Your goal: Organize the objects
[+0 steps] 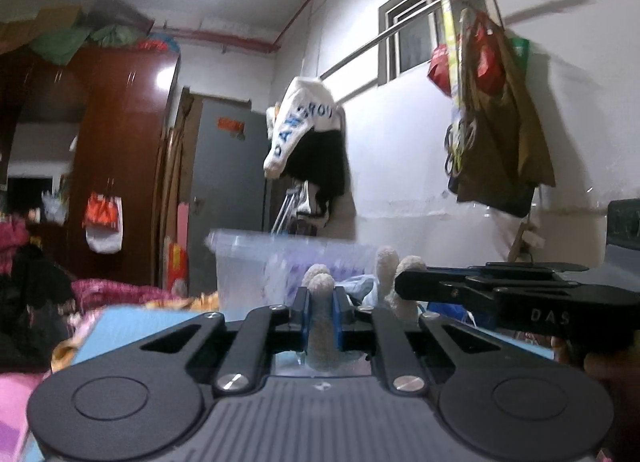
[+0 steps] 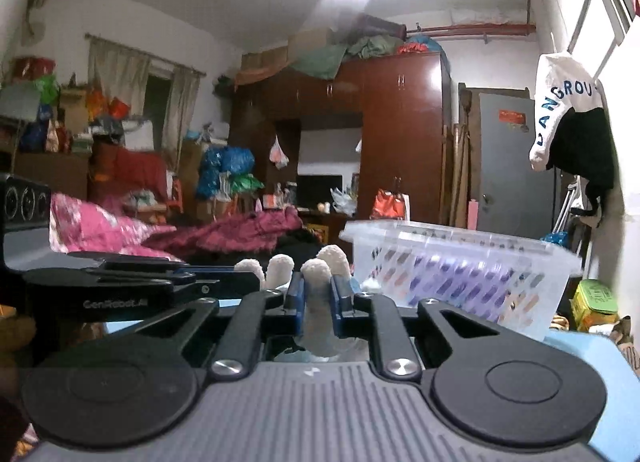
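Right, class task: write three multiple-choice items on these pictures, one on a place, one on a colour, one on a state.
1. Where is the clear box?
A. just ahead of the left gripper
B. on the wardrobe
C. hanging from the rail

2. What colour are the letters on the hanging white top?
A. red
B. blue
C. green

3. How is the left gripper?
A. wide open
B. shut on a fluffy item
C. out of view

Answers:
1. A, the box stands just beyond its fingers.
2. B, the lettering reads blue on white.
3. B, both fingers pinch the fluffy item.
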Motion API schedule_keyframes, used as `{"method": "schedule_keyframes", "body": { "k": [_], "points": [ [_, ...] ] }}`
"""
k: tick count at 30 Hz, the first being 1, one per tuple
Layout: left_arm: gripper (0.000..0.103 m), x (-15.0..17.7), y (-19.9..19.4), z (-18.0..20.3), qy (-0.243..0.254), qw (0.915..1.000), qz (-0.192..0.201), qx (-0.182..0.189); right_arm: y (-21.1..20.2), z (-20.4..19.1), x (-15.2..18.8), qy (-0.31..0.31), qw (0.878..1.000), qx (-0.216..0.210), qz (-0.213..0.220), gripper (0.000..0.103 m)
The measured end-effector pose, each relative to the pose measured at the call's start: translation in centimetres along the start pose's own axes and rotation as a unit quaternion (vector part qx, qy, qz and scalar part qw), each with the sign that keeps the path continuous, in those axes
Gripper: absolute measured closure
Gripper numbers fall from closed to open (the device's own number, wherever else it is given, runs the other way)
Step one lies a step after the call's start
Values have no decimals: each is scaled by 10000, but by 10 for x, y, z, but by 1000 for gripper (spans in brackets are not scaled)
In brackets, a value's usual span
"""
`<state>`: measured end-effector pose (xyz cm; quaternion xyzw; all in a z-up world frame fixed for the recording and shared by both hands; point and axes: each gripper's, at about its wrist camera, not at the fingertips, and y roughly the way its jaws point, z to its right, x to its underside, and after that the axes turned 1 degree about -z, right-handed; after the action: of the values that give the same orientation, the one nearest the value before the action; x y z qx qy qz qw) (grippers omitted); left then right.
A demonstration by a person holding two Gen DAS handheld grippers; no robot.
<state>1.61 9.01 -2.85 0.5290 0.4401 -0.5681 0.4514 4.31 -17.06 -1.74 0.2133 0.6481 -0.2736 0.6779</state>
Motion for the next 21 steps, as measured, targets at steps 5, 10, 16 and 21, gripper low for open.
{"method": "schedule_keyframes", "body": {
  "k": [5,10,16,21],
  "points": [
    [90,-37,15,1,77,9999,99,119,1,23,-28,138,9997,-182,103,88],
    [90,-85,45,2,248,9993,214,167,17,43,-61,161,9995,-176,193,88],
    [90,-127,110,-3,374,9990,43,228,55,84,-87,229,9997,79,89,88],
    [90,-125,167,-11,557,9980,-298,17,98,115,-77,339,9990,270,-127,88]
  ]
}}
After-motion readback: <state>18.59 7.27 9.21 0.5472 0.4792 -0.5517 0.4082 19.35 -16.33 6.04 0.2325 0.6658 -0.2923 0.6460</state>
